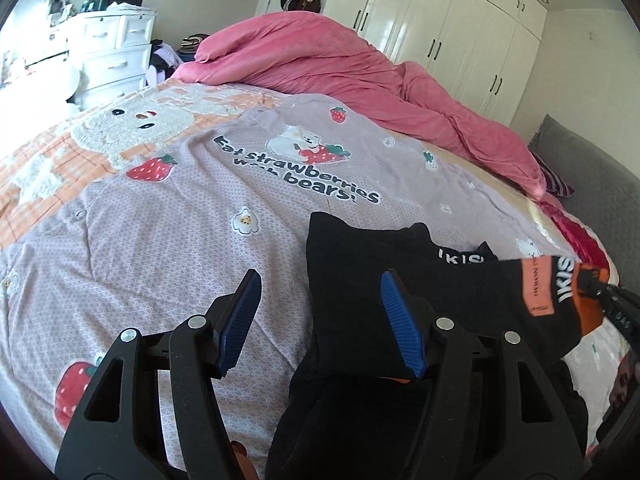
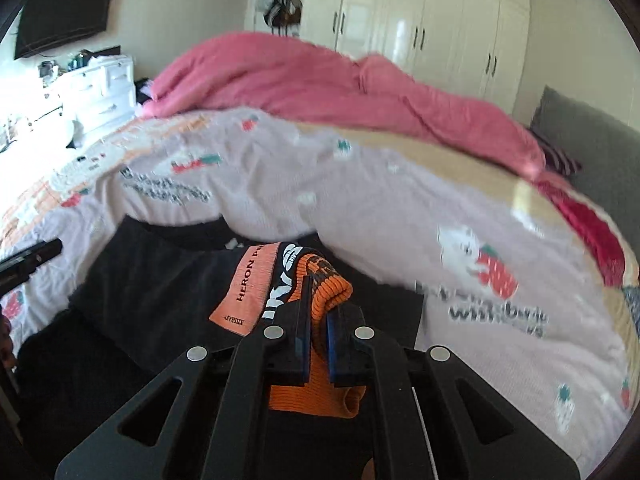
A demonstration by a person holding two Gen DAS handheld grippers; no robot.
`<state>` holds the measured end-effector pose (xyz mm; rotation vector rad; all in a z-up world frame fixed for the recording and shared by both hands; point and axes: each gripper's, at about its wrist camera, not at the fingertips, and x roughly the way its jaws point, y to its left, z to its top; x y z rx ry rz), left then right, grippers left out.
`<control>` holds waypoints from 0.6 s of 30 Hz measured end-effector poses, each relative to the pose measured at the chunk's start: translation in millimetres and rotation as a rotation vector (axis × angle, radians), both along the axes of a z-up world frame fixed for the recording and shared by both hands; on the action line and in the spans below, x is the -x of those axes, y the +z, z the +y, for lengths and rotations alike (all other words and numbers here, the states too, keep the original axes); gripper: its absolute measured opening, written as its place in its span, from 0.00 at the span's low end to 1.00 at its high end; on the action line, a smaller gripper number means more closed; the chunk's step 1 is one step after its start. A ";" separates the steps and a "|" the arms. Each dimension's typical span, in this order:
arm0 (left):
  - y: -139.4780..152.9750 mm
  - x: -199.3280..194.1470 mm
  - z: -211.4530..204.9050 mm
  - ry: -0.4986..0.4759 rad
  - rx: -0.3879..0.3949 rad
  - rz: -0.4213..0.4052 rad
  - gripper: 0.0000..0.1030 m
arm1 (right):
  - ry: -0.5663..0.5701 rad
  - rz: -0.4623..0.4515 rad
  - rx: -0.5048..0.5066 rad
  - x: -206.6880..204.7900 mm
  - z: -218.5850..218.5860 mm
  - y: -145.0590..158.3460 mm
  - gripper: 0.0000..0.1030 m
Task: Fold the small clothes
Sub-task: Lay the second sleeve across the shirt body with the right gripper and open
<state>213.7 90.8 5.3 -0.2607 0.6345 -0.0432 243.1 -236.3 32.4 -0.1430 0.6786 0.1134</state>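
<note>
My right tongs (image 2: 318, 320) are clamped tight on the orange ribbed cuff (image 2: 330, 286) of a black garment (image 2: 160, 280), the knit bunched up between the blue pads (image 2: 332, 344) and spilling out below them. Just left of the cuff sits an orange label (image 2: 248, 288) with dark lettering, and beside it some white printed letters on the black cloth. The rest of the garment trails away to the left and toward me, lying on the bed (image 2: 360, 208).

My left tongs (image 1: 320, 320) stand about half open, with nothing pinched between them. The left blue pad (image 1: 236, 320) hangs over the bare quilt, while the right pad (image 1: 400, 320) sits over the black garment (image 1: 360, 264); I cannot tell whether it touches the cloth. In the left wrist view the garment spreads out ahead and to the right of these tongs, and its orange label (image 1: 538, 286) and white lettering show at the far right, where the tip of my right tongs (image 1: 596, 284) grips the cuff.

The quilt (image 1: 180, 220) under it all is pale lilac, printed with strawberries, bears and the words "Eat strawberries with bears". A rumpled pink duvet (image 1: 320, 60) is heaped along the far side of the bed. Behind it stand white wardrobe doors (image 1: 440, 20), and a white chest of drawers (image 1: 112, 52) is off to the left.
</note>
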 end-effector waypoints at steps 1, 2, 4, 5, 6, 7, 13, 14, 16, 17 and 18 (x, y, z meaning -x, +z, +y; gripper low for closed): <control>-0.7 -0.5 -1.8 -0.006 -0.006 0.001 0.53 | -0.010 0.022 -0.005 -2.0 -2.7 -7.5 0.05; -1.4 -1.7 -4.3 -0.013 -0.014 0.003 0.53 | -0.017 0.034 -0.011 -1.3 -2.5 -13.9 0.05; -3.0 -3.6 -10.1 -0.025 -0.032 0.007 0.53 | -0.035 0.056 -0.025 -0.3 -5.8 -26.3 0.05; -3.6 -4.6 -13.6 -0.034 -0.040 0.009 0.53 | -0.040 0.059 -0.029 0.6 -6.1 -28.8 0.05; -3.8 -5.4 -16.0 -0.041 -0.045 0.010 0.53 | -0.047 0.065 -0.036 1.5 -7.3 -31.8 0.05; -4.0 -5.8 -18.5 -0.048 -0.051 0.011 0.53 | -0.052 0.070 -0.041 2.0 -8.0 -33.5 0.05; -5.6 -15.0 -39.3 -0.090 -0.111 0.027 0.52 | -0.106 0.080 -0.043 2.7 -15.5 -34.2 0.12; -6.1 -16.8 -42.7 -0.095 -0.123 0.031 0.50 | -0.121 0.078 -0.041 3.0 -18.1 -33.2 0.17; -7.0 -21.1 -51.8 -0.117 -0.143 0.037 0.38 | -0.156 0.059 -0.016 5.7 -20.5 -30.3 0.21; -7.8 -22.9 -55.3 -0.127 -0.150 0.040 0.37 | -0.167 0.052 -0.005 6.9 -21.7 -29.1 0.21; -9.0 -25.3 -59.9 -0.139 -0.157 0.046 0.35 | -0.185 0.037 0.010 9.5 -22.9 -26.4 0.26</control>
